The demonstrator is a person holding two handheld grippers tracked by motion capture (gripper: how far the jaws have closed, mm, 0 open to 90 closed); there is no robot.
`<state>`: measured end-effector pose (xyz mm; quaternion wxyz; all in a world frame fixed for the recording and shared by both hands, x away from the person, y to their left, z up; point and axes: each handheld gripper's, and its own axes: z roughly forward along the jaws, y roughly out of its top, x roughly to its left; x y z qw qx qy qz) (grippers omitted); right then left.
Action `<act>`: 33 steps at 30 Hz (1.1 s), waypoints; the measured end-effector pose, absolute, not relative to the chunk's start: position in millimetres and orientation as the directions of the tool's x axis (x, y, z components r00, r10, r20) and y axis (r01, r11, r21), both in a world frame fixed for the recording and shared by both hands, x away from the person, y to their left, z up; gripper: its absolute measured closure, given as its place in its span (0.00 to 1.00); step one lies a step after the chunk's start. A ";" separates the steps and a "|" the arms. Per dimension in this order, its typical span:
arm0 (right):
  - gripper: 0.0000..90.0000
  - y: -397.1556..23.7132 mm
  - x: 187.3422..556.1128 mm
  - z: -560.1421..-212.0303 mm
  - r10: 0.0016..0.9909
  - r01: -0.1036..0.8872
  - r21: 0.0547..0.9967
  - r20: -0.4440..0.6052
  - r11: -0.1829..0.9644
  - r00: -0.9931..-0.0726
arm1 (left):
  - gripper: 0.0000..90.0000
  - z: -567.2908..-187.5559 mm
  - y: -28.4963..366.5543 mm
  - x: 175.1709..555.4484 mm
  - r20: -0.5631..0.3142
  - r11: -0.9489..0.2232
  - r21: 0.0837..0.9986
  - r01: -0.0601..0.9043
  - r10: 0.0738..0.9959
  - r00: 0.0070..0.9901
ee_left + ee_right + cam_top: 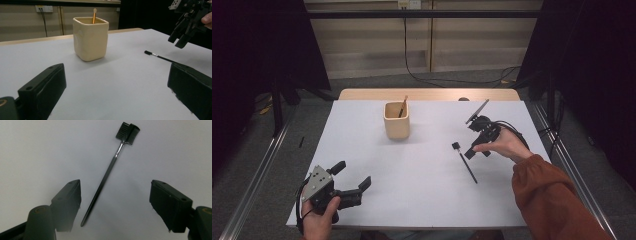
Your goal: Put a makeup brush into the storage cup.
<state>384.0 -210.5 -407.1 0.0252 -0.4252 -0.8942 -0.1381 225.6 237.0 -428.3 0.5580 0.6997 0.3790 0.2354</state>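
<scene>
One black brow brush (pixel 106 177) lies flat on the white table (pixel 412 185), comb end away from the person; the right gripper (pixel 478 142) hovers just above it, jaws apart with nothing between the pads; the brush's handle tip lies near one jaw in the right gripper view; one cream cup (pixel 396 120) stands mid-table holding one orange stick (pixel 403 106), its lower part hidden inside; the left gripper (pixel 353 181), jaws apart and empty, rests at the near-left edge, well apart from the brush; the right sleeve (pixel 552 200) is cut off by the frame.
</scene>
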 end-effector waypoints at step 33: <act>0.76 -190.5 378.1 -448.5 0.770 0.791 0.089 0.182 0.606 -0.611 | 0.02 -428.7 237.3 226.9 -0.081 -0.102 0.957 0.270 0.803 0.590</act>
